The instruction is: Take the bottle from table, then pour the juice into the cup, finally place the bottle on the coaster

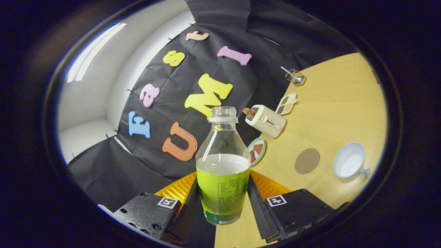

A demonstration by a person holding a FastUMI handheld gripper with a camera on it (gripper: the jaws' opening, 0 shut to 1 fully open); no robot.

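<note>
A clear, uncapped bottle (223, 162) half full of yellow-green juice stands between my two fingers. My gripper (223, 198) is shut on the bottle, both fingers pressing its labelled lower body. The whole view is tilted, so the table slants. A white cup (349, 160) with a small handle lies beyond the fingers to the right, its inside showing. A round brown coaster (307, 161) lies flat on the table between the bottle and the cup.
On the wooden table (344, 103) behind the bottle stand a cream toaster (266, 120), a small plate (257, 151) with brown pieces, a divided snack dish (286, 103) and a clear glass jar (295, 76). The black cloth wall rises behind them.
</note>
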